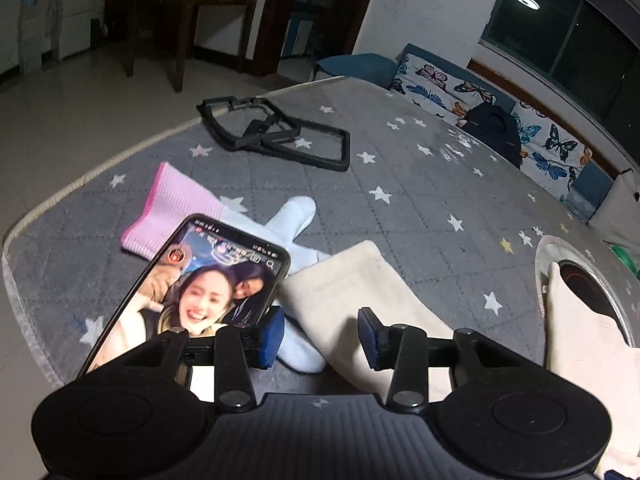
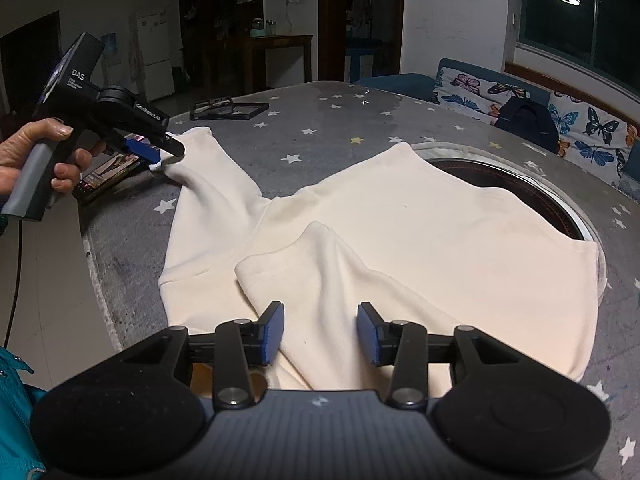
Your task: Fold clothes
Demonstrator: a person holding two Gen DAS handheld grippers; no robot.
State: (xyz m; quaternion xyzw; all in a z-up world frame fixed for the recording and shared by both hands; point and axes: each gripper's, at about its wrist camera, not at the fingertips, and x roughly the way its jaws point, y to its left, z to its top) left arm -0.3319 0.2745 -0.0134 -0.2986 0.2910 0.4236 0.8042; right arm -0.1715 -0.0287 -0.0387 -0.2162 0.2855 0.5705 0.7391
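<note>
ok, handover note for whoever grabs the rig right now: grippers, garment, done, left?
Left gripper: open, empty, over the cream top's left sleeve.
Right gripper: open, empty, over the right sleeve.
Cream long-sleeve top lies flat on the grey star-print table cover, partly covering the round opening.
Done: right sleeve folded across the body.
Left: fold in the left sleeve, then the body.
Nearby: phone, pink cloth, pale blue socks, black frames.
</note>
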